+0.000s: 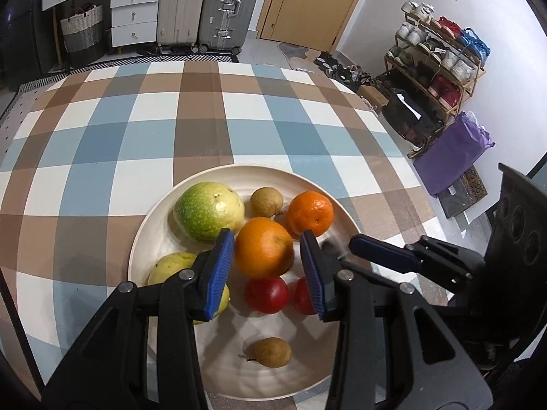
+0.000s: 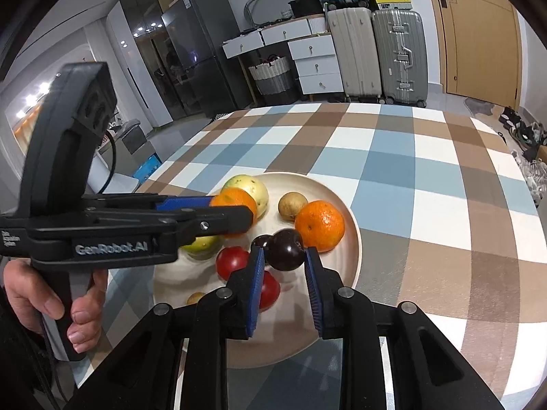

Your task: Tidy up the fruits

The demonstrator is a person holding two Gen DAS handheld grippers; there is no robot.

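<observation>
A cream plate (image 1: 150, 235) (image 2: 352, 249) on the checked table holds several fruits. In the left wrist view my left gripper (image 1: 268, 241) is open, its blue pads either side of a large orange (image 1: 263, 247) without clearly pressing it. Around it lie a green-yellow guava (image 1: 208, 210), a mandarin (image 1: 309, 213), two red fruits (image 1: 266, 294), a yellow fruit (image 1: 171, 266) and two small brown fruits (image 1: 268, 201). In the right wrist view my right gripper (image 2: 283, 254) has a dark purple plum (image 2: 285, 249) between its blue pads, just above the plate. The mandarin (image 2: 319, 225) lies beside it.
The checked tablecloth (image 1: 191, 130) stretches beyond the plate. Suitcases (image 2: 379, 54), white drawers (image 2: 314, 61) and a basket stand behind the table. A shoe rack (image 1: 437, 65) and a purple bag (image 1: 451, 153) stand at the right. A hand (image 2: 51, 304) holds the left gripper.
</observation>
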